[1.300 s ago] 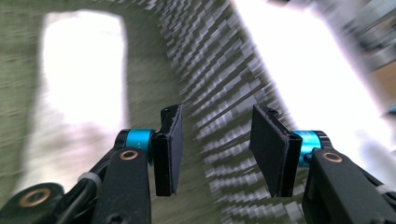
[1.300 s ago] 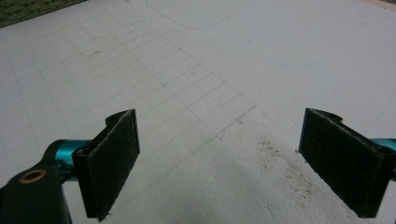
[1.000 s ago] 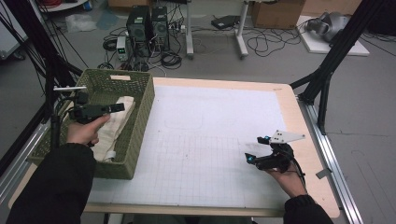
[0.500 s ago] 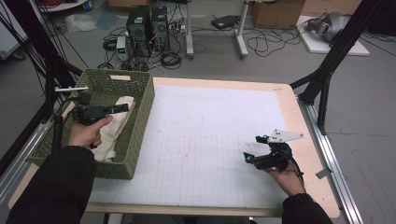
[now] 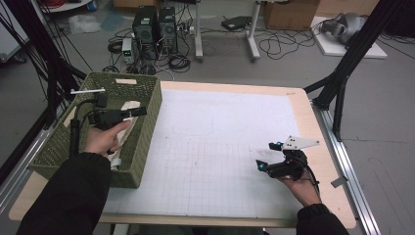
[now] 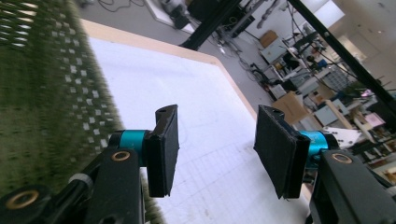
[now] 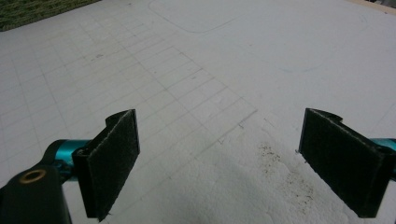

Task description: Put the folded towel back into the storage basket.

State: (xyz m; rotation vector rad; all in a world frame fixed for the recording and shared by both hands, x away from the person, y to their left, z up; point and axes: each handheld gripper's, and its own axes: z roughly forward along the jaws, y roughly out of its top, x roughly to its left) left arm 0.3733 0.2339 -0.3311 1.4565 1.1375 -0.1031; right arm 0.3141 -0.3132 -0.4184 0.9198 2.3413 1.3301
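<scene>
My left gripper hovers over the right side of a green woven basket, jaws pointing toward the table. Its jaws stand open with nothing between them in the left gripper view, the basket wall a blur on their left. A cream cloth lies inside the basket, partly hidden by my hand. My right gripper rests low near the table's front right, a grey three-cornered plate on top. In the right gripper view it is open over the white gridded mat, holding nothing.
The white gridded mat covers most of the wooden table. A thin white stick lies across the basket's far rim. Black frame struts stand by the right edge. Computers and cables sit on the floor behind.
My left hand and gripper have shifted a little to the right, toward the basket's right wall. The right gripper has stayed almost still.
</scene>
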